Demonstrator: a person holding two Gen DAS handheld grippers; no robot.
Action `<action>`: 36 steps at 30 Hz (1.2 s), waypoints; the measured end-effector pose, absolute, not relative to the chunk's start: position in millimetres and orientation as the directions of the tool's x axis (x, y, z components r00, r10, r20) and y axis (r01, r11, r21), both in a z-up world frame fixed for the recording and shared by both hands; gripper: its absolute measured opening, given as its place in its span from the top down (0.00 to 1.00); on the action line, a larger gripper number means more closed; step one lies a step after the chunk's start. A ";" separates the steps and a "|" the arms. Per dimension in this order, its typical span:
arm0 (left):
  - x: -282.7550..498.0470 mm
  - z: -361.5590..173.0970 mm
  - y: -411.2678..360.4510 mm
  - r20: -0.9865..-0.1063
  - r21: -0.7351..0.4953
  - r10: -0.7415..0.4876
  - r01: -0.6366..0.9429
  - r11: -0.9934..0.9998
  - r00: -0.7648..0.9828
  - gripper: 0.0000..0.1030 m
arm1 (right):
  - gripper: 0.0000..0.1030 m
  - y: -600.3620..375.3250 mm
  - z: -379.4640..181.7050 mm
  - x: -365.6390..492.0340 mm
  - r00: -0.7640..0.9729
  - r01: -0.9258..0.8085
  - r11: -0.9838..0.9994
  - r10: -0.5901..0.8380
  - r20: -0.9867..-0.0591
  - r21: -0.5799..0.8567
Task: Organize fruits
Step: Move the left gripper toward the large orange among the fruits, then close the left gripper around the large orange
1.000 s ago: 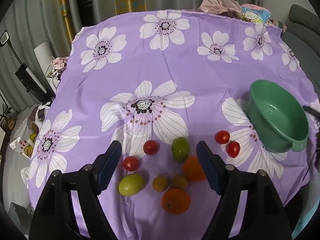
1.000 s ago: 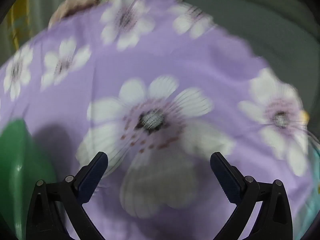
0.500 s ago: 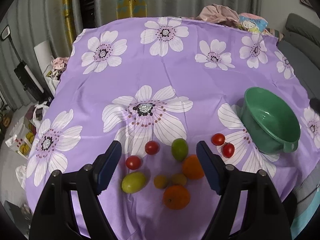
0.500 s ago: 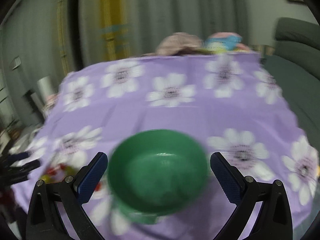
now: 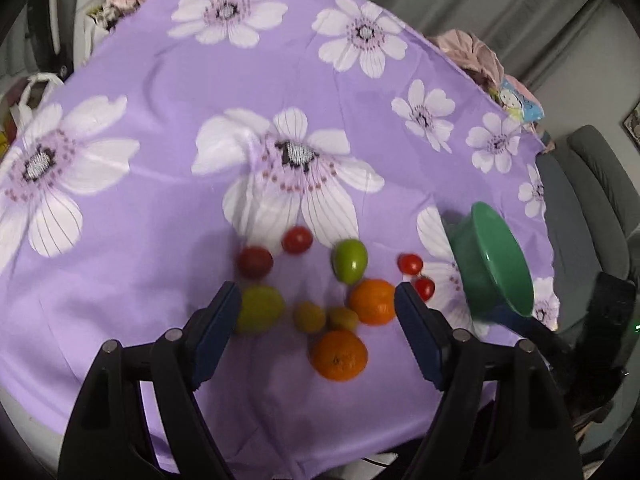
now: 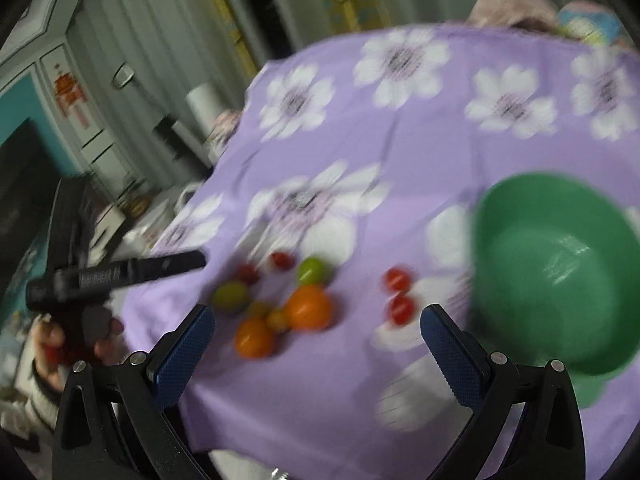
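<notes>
Several fruits lie clustered on the purple flowered cloth (image 5: 168, 80) near its front edge: two oranges (image 5: 339, 354) (image 6: 309, 307), a green fruit (image 5: 350, 260) (image 6: 311, 271), a yellow-green one (image 5: 260, 309), two small yellow ones (image 5: 309, 317) and red tomatoes (image 5: 297, 239) (image 6: 397, 279). A green bowl (image 5: 500, 264) (image 6: 556, 268) stands to their right. My left gripper (image 5: 316, 332) is open, hovering just above the cluster. My right gripper (image 6: 318, 340) is open too, held above the front edge between fruits and bowl. The left gripper's body (image 6: 116, 274), held by a hand (image 6: 52, 344), shows at the left of the right wrist view.
A grey sofa (image 5: 592, 200) stands to the right of the table. Pink cloth and a blue printed item (image 5: 516, 100) lie at the far edge. Bags (image 5: 28, 96) sit on the floor to the left. Curtains and a cabinet (image 6: 80, 92) stand behind.
The left gripper has dropped closer over the fruit cluster and turned left. The right wrist view has swung left, from facing the bowl to facing the fruits, with the bowl now at right.
</notes>
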State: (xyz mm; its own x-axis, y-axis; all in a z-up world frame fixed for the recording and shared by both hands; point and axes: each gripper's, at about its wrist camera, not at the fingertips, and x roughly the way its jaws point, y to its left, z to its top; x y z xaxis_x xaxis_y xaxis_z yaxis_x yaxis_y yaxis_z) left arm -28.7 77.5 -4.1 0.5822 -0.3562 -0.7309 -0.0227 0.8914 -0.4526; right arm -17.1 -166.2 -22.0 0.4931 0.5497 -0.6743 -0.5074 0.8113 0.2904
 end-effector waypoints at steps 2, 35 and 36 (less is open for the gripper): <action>-31.4 -7.0 76.0 -0.741 -0.438 -0.362 0.001 0.899 0.565 0.23 | 0.00 -156.1 -32.8 -17.6 0.468 -0.517 0.811 0.535 -0.703 0.274; -21.3 -50.0 53.8 -0.779 -0.466 -0.447 0.070 0.882 0.440 0.41 | 0.39 -98.8 -87.6 -13.7 0.284 -0.660 0.698 0.575 -0.768 0.278; -21.4 -49.9 54.4 -0.781 -0.459 -0.440 0.070 0.886 0.443 0.44 | 0.44 -95.9 -87.8 -12.8 0.282 -0.663 0.694 0.579 -0.765 0.281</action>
